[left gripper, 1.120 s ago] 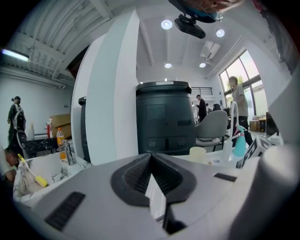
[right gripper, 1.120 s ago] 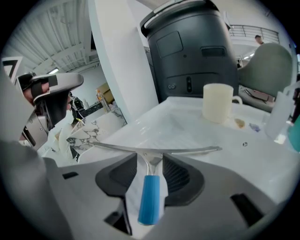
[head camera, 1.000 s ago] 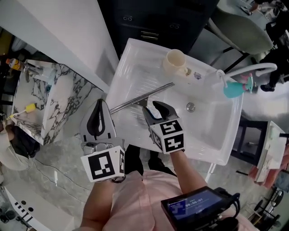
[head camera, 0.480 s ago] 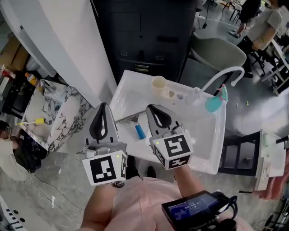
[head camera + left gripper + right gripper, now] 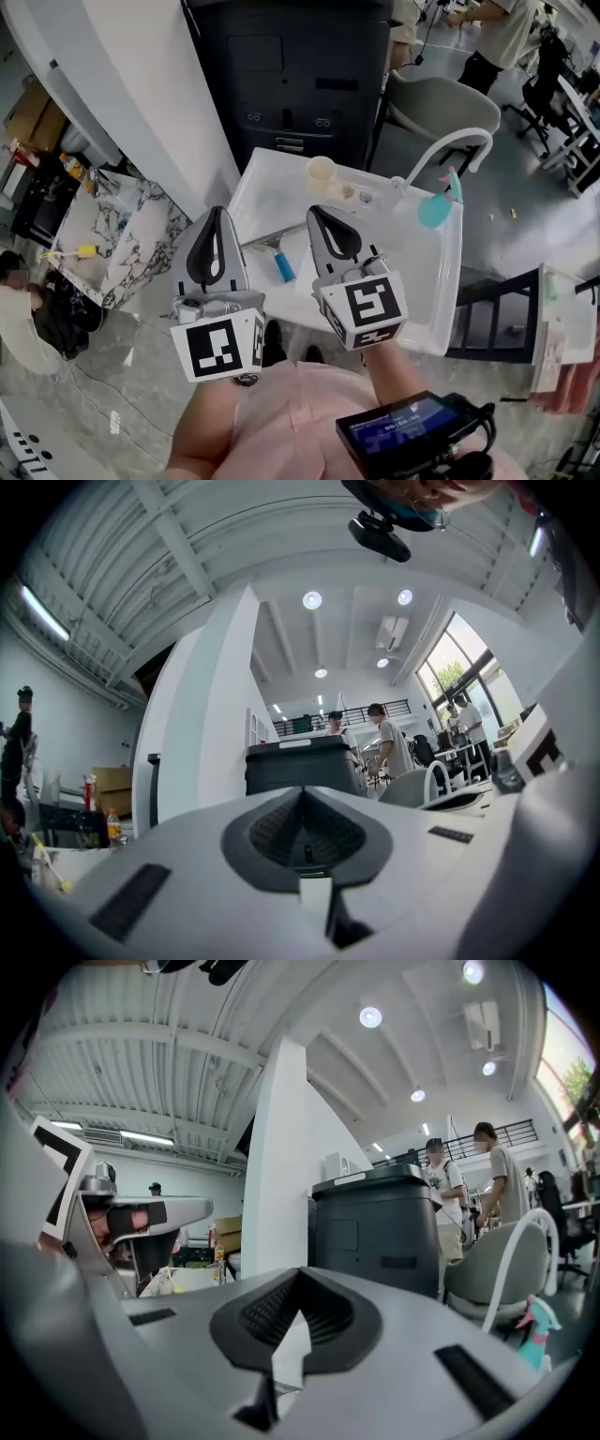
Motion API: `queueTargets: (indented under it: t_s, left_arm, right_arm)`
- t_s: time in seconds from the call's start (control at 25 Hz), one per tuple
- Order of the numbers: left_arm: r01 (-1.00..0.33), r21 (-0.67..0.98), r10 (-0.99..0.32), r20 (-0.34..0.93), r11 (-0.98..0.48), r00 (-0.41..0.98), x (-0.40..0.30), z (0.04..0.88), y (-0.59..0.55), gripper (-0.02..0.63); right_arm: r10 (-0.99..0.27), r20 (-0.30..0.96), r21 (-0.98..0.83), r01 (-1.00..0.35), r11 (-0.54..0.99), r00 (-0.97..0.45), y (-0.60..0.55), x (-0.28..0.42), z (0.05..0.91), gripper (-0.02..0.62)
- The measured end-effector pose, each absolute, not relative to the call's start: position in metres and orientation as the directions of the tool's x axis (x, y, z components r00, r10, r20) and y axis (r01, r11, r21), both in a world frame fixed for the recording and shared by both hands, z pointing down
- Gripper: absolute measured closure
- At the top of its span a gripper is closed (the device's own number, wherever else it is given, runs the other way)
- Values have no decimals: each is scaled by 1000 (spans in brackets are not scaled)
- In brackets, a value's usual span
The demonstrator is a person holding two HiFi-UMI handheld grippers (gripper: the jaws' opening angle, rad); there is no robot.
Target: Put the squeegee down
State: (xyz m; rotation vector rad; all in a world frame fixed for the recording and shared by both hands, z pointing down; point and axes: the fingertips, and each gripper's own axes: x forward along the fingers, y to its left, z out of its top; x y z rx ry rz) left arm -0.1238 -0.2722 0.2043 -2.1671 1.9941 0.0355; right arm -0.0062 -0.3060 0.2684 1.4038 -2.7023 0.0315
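Two tongs, both shut tight with nothing between the jaws. The left tongs and the right tongs are held side by side, apart from each other, over the near edge of the one white sink. One squeegee lies flat in that sink, seen in the gap between the two tongs and touching neither (blue handle toward the person, metal blade running off to the left). Farther back stand one pale cup, one curved white tap and one teal spray bottle.
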Motion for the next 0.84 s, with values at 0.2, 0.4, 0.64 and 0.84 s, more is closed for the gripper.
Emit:
queueTargets:
  t_s: [0.2,0.4,0.64,0.84]
  left_arm:
    - [-989,-128,-986,-142,-69,87,-119,206,-269,597]
    - [-988,-138,-985,-142,-73,93,-114,209,-269,597]
    - [-987,-143,-987,-131,-76,96,-111,210,-271,597]
    - [-987,-144,-987,-128,-76,94,-111,215,-273,597]
  right_arm:
    - [-811,88,15,-813,582,-579,-302,-3,268,597]
    - [-811,87,8,-813,582,-579,-302,0,270,597]
    - [-810,90,0,-813,582,-579,-304,2,272,597]
    - [-810,88,-2,-814,581,-579,-305,1,275,597]
